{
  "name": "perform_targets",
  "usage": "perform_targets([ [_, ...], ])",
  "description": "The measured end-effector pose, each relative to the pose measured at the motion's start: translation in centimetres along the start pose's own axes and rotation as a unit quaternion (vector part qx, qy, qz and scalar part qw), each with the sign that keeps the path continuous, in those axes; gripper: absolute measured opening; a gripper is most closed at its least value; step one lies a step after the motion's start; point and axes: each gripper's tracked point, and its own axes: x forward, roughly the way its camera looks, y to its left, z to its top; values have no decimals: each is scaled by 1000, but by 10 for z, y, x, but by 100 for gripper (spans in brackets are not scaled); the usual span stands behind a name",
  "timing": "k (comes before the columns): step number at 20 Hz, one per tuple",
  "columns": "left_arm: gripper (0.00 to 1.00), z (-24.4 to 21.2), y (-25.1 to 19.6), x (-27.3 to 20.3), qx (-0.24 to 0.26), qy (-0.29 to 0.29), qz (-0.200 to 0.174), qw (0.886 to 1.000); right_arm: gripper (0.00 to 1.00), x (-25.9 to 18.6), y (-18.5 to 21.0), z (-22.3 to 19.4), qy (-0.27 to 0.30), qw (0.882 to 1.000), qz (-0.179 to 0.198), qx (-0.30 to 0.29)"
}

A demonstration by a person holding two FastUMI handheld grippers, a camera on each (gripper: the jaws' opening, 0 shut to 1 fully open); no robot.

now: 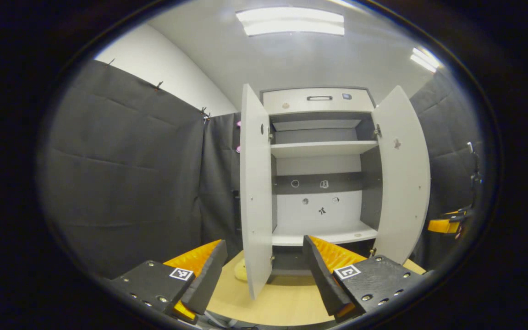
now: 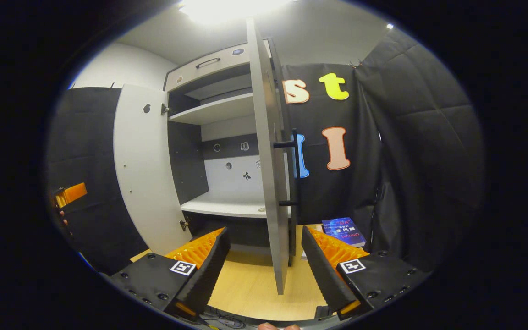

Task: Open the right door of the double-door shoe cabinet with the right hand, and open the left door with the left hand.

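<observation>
Close up, the left hand-held gripper (image 1: 264, 270) has its fingers spread wide with nothing between them, poised above the wooden counter (image 1: 282, 302); the lower edge of the left door (image 1: 255, 192) of the shoe cabinet (image 1: 319, 174) stands in the gap beyond the fingers, not touched by them. The right hand-held gripper (image 2: 266, 266) is likewise spread and holds nothing, and the right door (image 2: 271, 160) stands edge-on beyond its gap, its dark bar handle (image 2: 294, 167) on the outer face. Both doors are swung open. Behind them the cabinet shows a bottom shelf (image 1: 323, 236), an upper shelf (image 1: 323, 149) and a top drawer (image 1: 319, 100) with a handle. In the right gripper view a blue book (image 2: 344, 230) lies on the counter to the right of the open right door, near the black cloth wall.
</observation>
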Motion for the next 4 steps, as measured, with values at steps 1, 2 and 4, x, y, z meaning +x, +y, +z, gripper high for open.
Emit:
perform_targets([
  [1, 95, 0, 1, 0, -2, 1, 1, 1000, 98, 4, 0, 1, 0, 1000, -8, -1],
  [2, 95, -1, 1, 1, -4, 2, 2, 1000, 98, 6, 2, 2, -1, 1000, -14, -9],
  [4, 95, -4, 4, 4, -9, 3, 6, 1000, 98, 10, 7, 5, -8, 999, -24, -29],
])
